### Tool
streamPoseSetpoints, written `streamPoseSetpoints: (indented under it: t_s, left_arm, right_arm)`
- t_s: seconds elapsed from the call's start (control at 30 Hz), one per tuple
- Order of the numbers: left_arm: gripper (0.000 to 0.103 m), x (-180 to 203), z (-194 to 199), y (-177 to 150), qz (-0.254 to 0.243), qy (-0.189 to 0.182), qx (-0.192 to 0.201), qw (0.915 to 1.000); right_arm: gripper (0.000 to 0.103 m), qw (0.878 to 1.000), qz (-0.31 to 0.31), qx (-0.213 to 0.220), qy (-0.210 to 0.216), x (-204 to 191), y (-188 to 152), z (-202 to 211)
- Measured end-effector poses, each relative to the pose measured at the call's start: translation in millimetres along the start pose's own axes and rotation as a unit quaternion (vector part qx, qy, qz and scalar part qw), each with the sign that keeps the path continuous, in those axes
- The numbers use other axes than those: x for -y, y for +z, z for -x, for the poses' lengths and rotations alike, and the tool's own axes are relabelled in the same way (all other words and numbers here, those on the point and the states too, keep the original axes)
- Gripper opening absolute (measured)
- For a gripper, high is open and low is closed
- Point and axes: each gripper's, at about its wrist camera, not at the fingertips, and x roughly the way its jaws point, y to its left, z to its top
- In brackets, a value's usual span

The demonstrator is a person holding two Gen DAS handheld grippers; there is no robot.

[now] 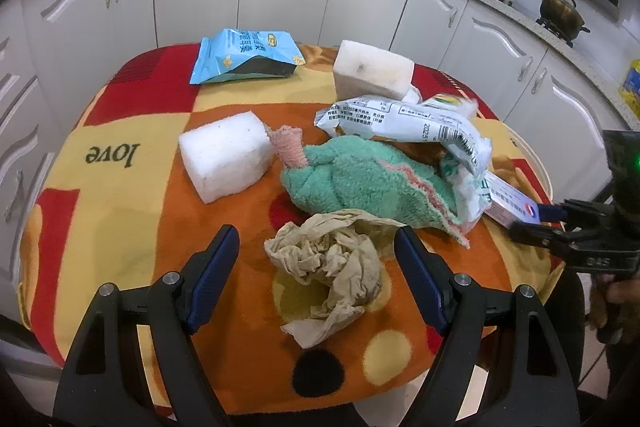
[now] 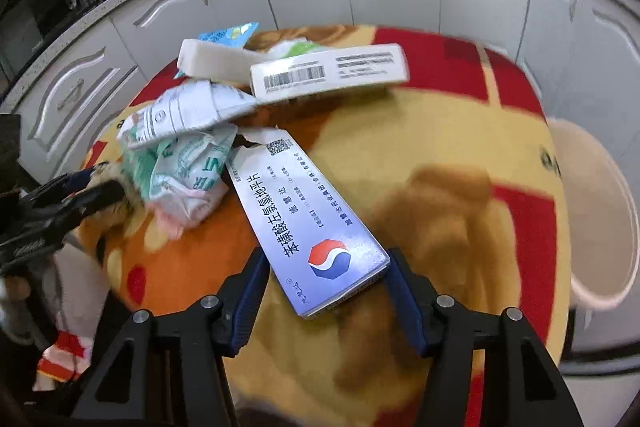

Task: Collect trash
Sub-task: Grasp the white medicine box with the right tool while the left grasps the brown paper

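The left gripper (image 1: 316, 259) hung over the near edge of the table (image 1: 120, 211), jaws spread wide, with the crumpled brown paper (image 1: 328, 263) lying between the blue pads and neither pad touching it. Just behind that paper lay a green towel (image 1: 360, 183), and a white printed wrapper (image 1: 404, 123) was draped over the towel's far end. Off to the left stood a white foam block (image 1: 226, 157), a second foam block (image 1: 372, 71) sat further back, and a blue snack bag (image 1: 244, 57) lay near the far edge. Over on the right side, the right gripper (image 2: 326, 287) was down at the medicine box (image 2: 308, 227), the one with the red and blue emblem; its jaws were at a medium width, the pads bracketing the box's near end. The right pad looked to be against the box's corner, while the left pad sat just beside the edge, so a firm grip could not be confirmed. Beyond it, a second white box (image 2: 328, 73) with a barcode rested on the pile, and a crumpled green-printed packet (image 2: 192, 175) lay touching the medicine box's left side. A cream bin (image 2: 596, 211) stood just beside the table on the right.
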Motion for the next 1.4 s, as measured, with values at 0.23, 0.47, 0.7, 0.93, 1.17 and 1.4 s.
streamPoseSetpoints:
  t_s: [0.23, 0.47, 0.7, 0.93, 1.17, 1.4]
  left_arm:
    - [0.064, -5, -2, -1, 0.012, 0.001, -0.006, 0.9999]
    - [0.036, -6, 0, -5, 0.011, -0.012, -0.010, 0.9998]
    - [0.034, -7, 28, 3, 0.012, -0.007, 0.015, 0.9998]
    - [0.032, 4, 48, 13, 0.005, -0.012, 0.046, 0.9989]
    - [0.032, 17, 58, 18, -0.006, -0.013, 0.061, 0.9980]
    - [0.032, 27, 60, 19, -0.016, -0.014, 0.063, 0.9978]
  right_arm:
    - [0.081, 1.000, 0.001, 0.015, 0.001, -5, 9, 11]
    - [0.054, 0.998, 0.057, 0.010, -0.020, -29, 20, -21]
    - [0.048, 0.999, 0.033, 0.034, -0.024, -17, 8, 5]
    - [0.047, 0.997, -0.002, 0.073, -0.038, 1, 2, 40]
    - [0.046, 0.997, 0.007, 0.061, -0.044, -4, -2, 35]
    - [0.058, 0.999, 0.005, 0.010, -0.047, -7, -8, 10]
